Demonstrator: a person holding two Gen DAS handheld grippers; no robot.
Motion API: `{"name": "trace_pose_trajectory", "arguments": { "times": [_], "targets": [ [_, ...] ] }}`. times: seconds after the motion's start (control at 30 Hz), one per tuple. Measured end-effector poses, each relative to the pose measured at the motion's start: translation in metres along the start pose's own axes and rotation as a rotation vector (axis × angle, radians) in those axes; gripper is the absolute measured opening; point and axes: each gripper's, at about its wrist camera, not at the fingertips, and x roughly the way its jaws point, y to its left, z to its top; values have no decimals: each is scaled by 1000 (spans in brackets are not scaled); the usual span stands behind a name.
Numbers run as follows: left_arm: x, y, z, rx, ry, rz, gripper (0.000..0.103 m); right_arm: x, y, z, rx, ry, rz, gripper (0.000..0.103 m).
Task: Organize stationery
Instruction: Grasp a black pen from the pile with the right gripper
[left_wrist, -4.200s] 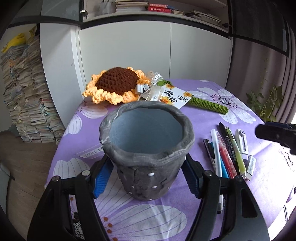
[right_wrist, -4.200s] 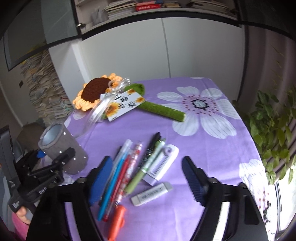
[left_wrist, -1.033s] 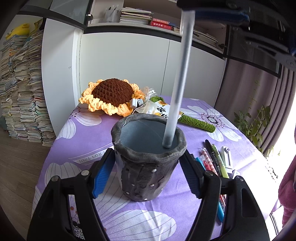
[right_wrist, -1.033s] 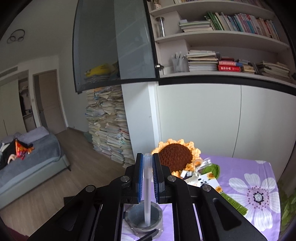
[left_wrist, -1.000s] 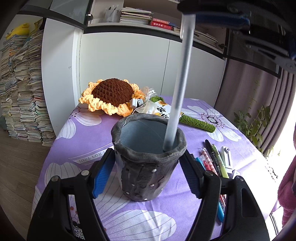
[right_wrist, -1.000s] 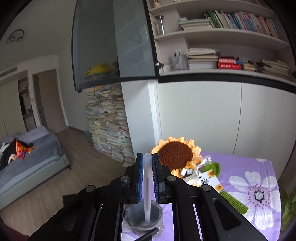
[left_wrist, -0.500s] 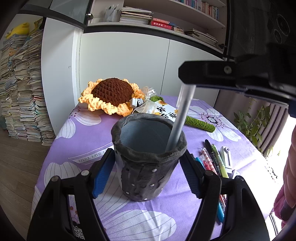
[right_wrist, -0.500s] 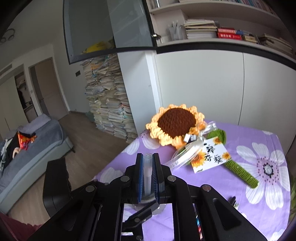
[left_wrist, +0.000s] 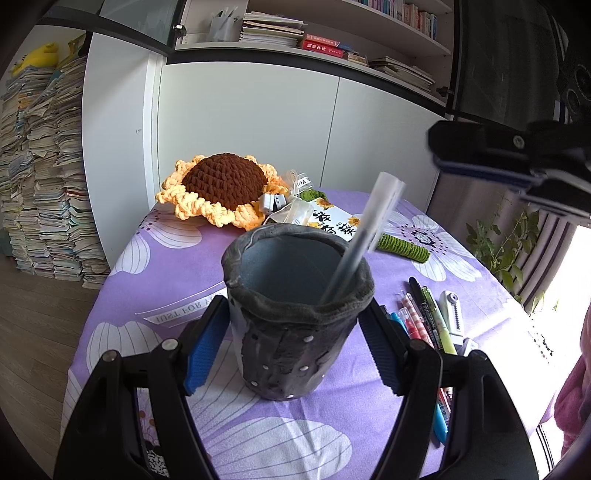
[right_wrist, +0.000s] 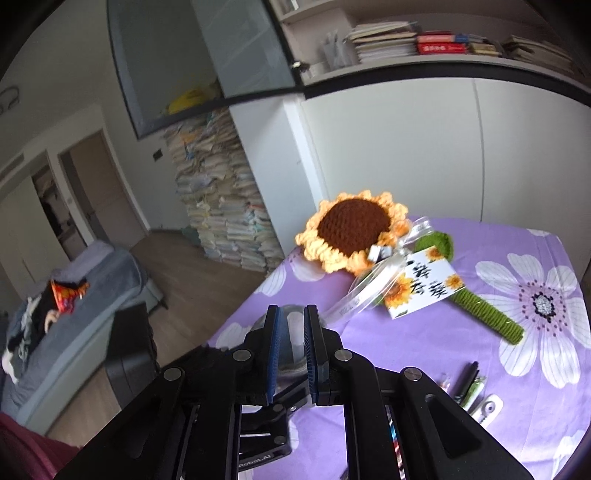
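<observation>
A grey felt pen holder (left_wrist: 291, 354) stands on the purple flowered tablecloth (left_wrist: 166, 266), and my left gripper (left_wrist: 293, 306) is shut on its sides with both blue pads. A translucent white pen (left_wrist: 369, 229) leans inside the holder against the right rim, free of any grip. My right gripper (left_wrist: 437, 151) hangs up and to the right of the pen top. In the right wrist view my right gripper (right_wrist: 291, 314) has its pads almost together with nothing between them. The holder (right_wrist: 291, 354) shows through the slit.
Several pens (left_wrist: 424, 321), a correction tape (left_wrist: 452, 310) and an eraser (left_wrist: 467, 345) lie right of the holder. A crochet sunflower (left_wrist: 221, 184) with a card (left_wrist: 332, 221) and green stem (left_wrist: 402, 247) lies behind. Paper stacks (left_wrist: 44, 184) stand at left, a pink sleeve (left_wrist: 576, 398) at right.
The pen has left the right gripper and now leans in the holder. The right gripper has dropped and shifted right. The left gripper and holder have stayed still.
</observation>
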Motion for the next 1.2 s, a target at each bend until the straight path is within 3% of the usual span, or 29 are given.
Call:
{"name": "trace_pose_trajectory", "arguments": {
  "times": [0.1,0.2,0.37,0.53,0.73,0.8,0.87,0.93,1.2],
  "targets": [
    [0,0,0,0,0,0,71,-7,-16,4,34,-4,-105,11],
    [0,0,0,0,0,0,71,10,-40,-1,100,120,-189,11],
    [0,0,0,0,0,0,71,57,-65,-25,159,346,-210,11],
    [0,0,0,0,0,0,71,87,-73,-35,169,456,-219,11],
    [0,0,0,0,0,0,71,99,-74,-35,151,506,-272,12],
    [0,0,0,0,0,0,71,100,-77,-36,149,512,-286,17],
    [0,0,0,-1,0,0,71,100,-80,-36,153,515,-299,30],
    [0,0,0,-1,0,0,71,98,-81,-36,153,510,-302,33],
    [0,0,0,-1,0,0,71,109,-83,-39,151,538,-300,33]
  ]
}}
